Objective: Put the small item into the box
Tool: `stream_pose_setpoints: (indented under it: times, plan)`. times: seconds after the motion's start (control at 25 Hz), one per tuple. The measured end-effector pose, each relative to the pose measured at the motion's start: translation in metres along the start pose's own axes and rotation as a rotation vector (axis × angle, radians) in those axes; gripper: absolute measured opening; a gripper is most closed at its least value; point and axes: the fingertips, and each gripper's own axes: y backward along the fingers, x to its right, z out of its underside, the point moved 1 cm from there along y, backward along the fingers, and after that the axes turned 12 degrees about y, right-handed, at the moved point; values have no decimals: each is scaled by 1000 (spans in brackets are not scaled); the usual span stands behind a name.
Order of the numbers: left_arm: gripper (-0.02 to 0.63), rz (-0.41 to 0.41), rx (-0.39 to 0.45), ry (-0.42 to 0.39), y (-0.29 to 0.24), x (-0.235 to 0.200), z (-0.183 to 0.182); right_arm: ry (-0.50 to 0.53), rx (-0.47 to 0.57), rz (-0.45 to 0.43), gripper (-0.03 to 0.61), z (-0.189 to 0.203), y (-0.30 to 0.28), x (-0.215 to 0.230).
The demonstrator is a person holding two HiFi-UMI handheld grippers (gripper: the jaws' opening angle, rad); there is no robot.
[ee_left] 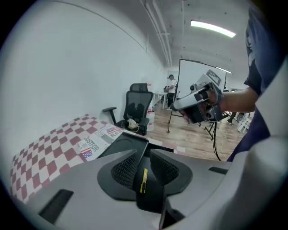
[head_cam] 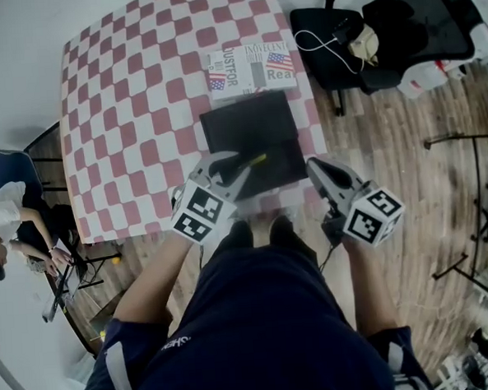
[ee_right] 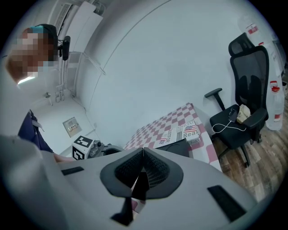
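The small item, a thin yellow strip (head_cam: pixel 257 159), shows over the front of the flat black box (head_cam: pixel 248 128) on the checkered table (head_cam: pixel 124 115). My left gripper (head_cam: pixel 234 167) hovers at the box's front left. In the left gripper view the yellow strip (ee_left: pixel 143 180) sits in the gap of the left gripper (ee_left: pixel 143 155); its jaws stand apart and the pads do not press on it. Whether the strip rests on the box (ee_left: pixel 123 147) I cannot tell. My right gripper (head_cam: pixel 315 167) hangs off the table's front right corner, shut, with nothing in it.
A printed white box (head_cam: pixel 253 68) lies just behind the black box. A black office chair (head_cam: pixel 399 32) with a cable and bag stands on the wooden floor at the right. A person (head_cam: pixel 3 234) sits at the far left. The person's legs (head_cam: pixel 259 313) fill the foreground.
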Motion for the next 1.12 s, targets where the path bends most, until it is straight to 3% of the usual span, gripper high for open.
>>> stream_pose_setpoints:
  times: [0.24,0.56,0.76,1.12]
  plan:
    - [72,64,129,20,37,2,-16,36,10,0,17,-5,-9,-29]
    - [39,120,240,61,72,-1,-31,114,27,10,17,-22,-14,-57]
    - [32,171,259,87,79,0,-35,174,41,16,17,-30,-16,-73]
    - [31,233,231,9,77,23,-36,220,47,32,15,-38,-17,-80]
